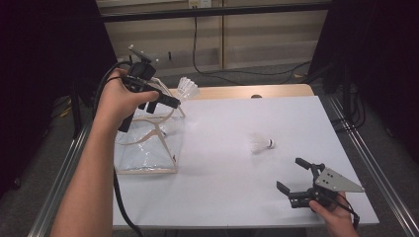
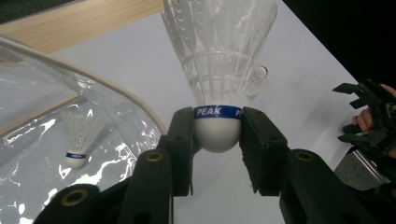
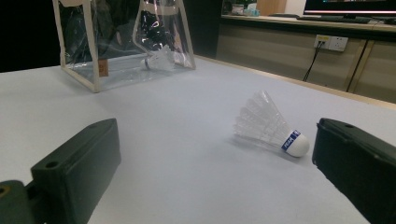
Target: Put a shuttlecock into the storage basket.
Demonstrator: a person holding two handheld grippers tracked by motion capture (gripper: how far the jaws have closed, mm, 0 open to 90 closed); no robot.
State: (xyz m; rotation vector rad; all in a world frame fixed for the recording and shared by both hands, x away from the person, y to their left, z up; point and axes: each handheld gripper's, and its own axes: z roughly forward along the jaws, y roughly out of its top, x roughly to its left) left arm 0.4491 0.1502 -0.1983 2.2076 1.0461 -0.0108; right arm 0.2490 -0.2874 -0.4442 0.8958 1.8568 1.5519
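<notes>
You were partway through putting shuttlecocks into the clear bag (image 1: 148, 148) that stood at the far left of the desk (image 1: 222, 197). One shuttlecock (image 2: 77, 137) already lay inside it, cork down in the left gripper view. A second, the held shuttlecock (image 2: 219, 70), sat in your left gripper (image 2: 217, 140), raised above the bag's open top. Its jaws were drawn in to a narrow gap and pressed on the white cork from both sides, with the feather skirt standing up past them. By my reading, that one still had to be lowered in and let go.

A third, the loose shuttlecock (image 1: 260, 143), lay on its side on the desk right of centre, well apart from the bag and untouched. Your right gripper (image 1: 299, 177) rested near the desk's near right edge with its jaws spread wide and nothing between them, pointing toward that loose shuttlecock (image 3: 271, 126).
</notes>
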